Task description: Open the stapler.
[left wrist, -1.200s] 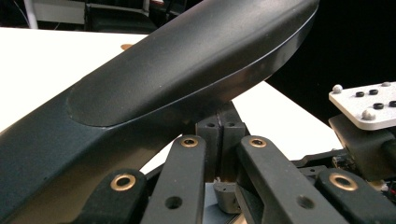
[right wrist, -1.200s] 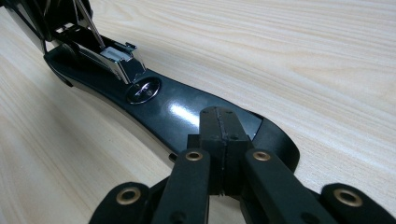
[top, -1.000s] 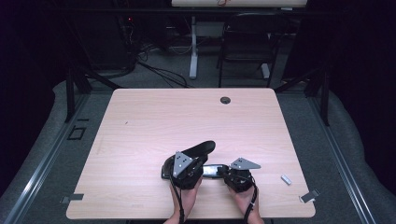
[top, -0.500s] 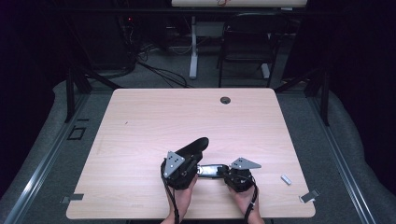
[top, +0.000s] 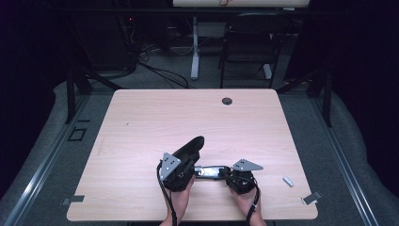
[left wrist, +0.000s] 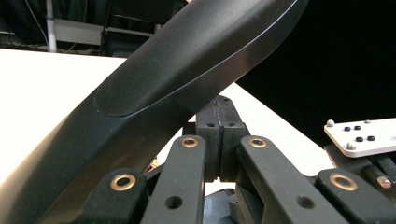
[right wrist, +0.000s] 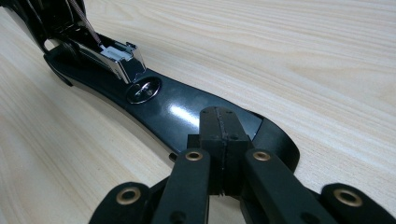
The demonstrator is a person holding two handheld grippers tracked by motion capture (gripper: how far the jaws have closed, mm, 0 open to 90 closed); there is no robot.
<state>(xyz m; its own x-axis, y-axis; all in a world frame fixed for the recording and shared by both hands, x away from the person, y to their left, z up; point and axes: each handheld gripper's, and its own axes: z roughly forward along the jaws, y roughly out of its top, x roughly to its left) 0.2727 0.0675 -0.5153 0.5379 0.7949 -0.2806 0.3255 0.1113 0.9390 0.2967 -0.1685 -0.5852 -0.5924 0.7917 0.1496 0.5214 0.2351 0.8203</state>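
Note:
A black stapler lies open near the table's front edge. Its top cover [top: 190,148] is swung up and to the left, and fills the upper left of the left gripper view as a long black arm [left wrist: 187,70] crossing above the jaws. My left gripper [top: 184,165] [left wrist: 219,135] is shut, pads together with nothing between them, beneath that cover. The stapler base [top: 211,171] [right wrist: 173,109] lies flat, its metal staple magazine [right wrist: 116,58] raised at the far end. My right gripper [top: 228,173] [right wrist: 223,130] is shut, its tip resting on the base's near end.
A small silver piece [top: 288,181] lies right of the right hand. Tape marks sit at the front corners [top: 312,197] [top: 73,200]. A cable grommet [top: 227,100] is near the far edge. A chair [top: 249,47] stands beyond the table.
My left gripper has shifted a little to the left, and the stapler's top cover has swung further up and left with it. The right gripper and the base have stayed put.

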